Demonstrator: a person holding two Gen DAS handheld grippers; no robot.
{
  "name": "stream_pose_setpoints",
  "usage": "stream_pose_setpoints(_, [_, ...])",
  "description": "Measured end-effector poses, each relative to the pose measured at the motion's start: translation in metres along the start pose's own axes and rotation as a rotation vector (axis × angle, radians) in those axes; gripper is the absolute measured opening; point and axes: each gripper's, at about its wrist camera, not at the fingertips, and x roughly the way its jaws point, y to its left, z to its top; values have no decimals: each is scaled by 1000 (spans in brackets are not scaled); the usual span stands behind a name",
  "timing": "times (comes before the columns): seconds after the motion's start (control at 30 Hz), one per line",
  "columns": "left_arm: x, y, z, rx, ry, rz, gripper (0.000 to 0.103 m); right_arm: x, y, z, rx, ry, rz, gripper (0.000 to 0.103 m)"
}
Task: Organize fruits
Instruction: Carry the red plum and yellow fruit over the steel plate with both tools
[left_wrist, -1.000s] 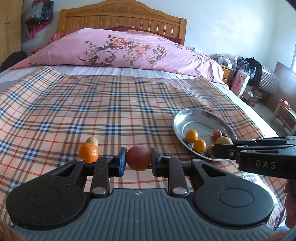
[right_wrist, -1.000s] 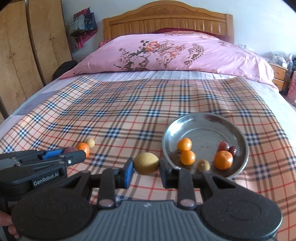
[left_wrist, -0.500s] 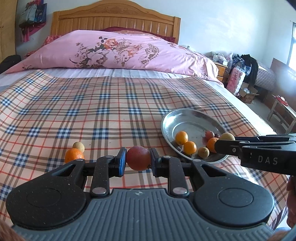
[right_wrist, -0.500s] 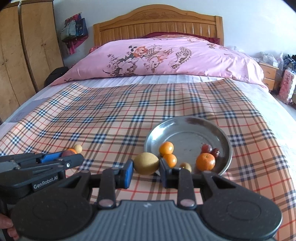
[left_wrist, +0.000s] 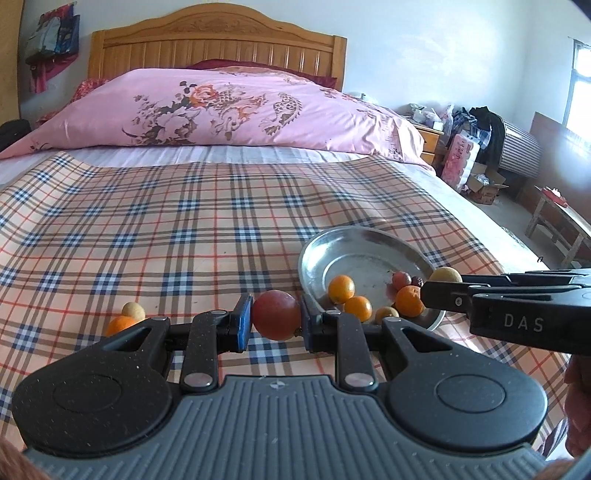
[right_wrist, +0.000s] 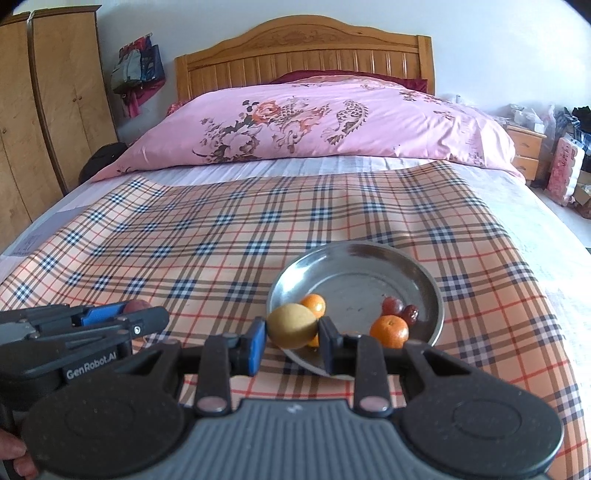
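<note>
My left gripper (left_wrist: 276, 320) is shut on a round dark-red fruit (left_wrist: 276, 314), held above the plaid cloth just left of the steel plate (left_wrist: 354, 247). My right gripper (right_wrist: 291, 330) is shut on a yellow-brown fruit (right_wrist: 291, 325), hovering over the near left rim of the steel plate (right_wrist: 369, 258). In the plate lie small oranges (right_wrist: 389, 330), two little red fruits (right_wrist: 392, 305) and a small tan one (left_wrist: 386, 314). An orange (left_wrist: 120, 325) and a small pale fruit (left_wrist: 133, 310) rest on the cloth at the left.
The plaid cloth (left_wrist: 184, 229) covers a bed with a pink floral quilt (left_wrist: 240, 107) and wooden headboard behind. Wardrobes (right_wrist: 44, 110) stand at the left. Boxes, bags and a low bench (left_wrist: 554, 218) crowd the floor at the right.
Both grippers have shifted rightward toward the plate with their fruits still gripped. The right one's fruit now overlaps the plate's near rim; the loose fruits on the cloth have slid left in view.
</note>
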Motion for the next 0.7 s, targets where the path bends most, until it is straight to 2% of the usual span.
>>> stream_pose_setpoints(0.7, [22,-18,8,31,3,-32,27,4,-22,13,15,-3,-29,28])
